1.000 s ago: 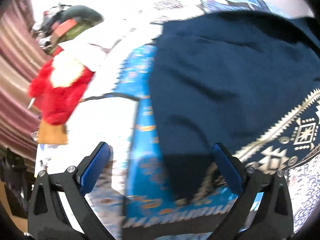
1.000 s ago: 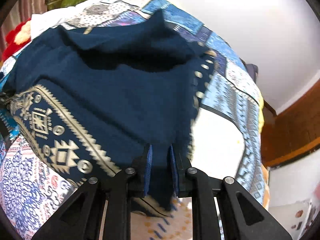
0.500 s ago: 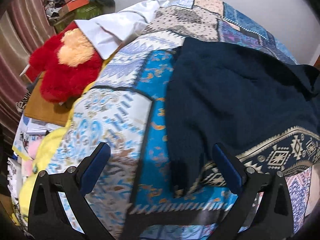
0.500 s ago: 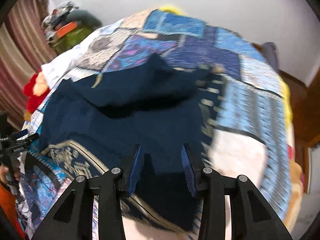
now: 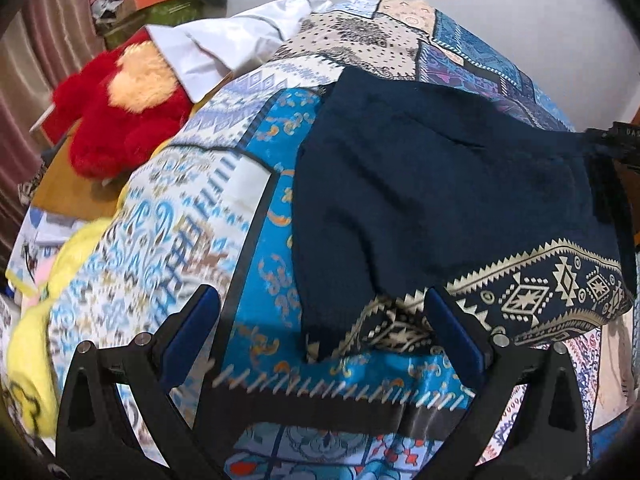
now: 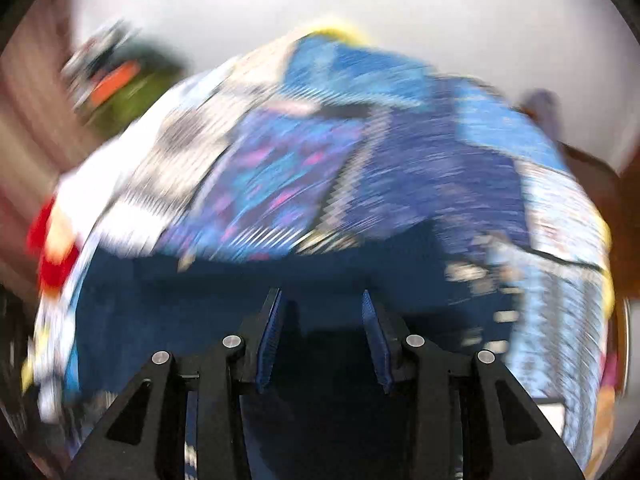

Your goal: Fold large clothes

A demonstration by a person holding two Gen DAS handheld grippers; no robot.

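We see the patchwork bedspread (image 5: 224,208) filling most of both views. On it lies the navy garment (image 5: 440,200), its patterned cream border (image 5: 560,280) along the near edge, one corner folded under by our left gripper (image 5: 320,328). That gripper is spread wide, holding nothing, above the spread's blue panel. Our right gripper (image 6: 322,332) hovers over the dark cloth, jaws parted; the blur makes it hard to say whether fabric touches them. A red plush toy (image 5: 116,108) sits beside a white pillow (image 5: 224,48).
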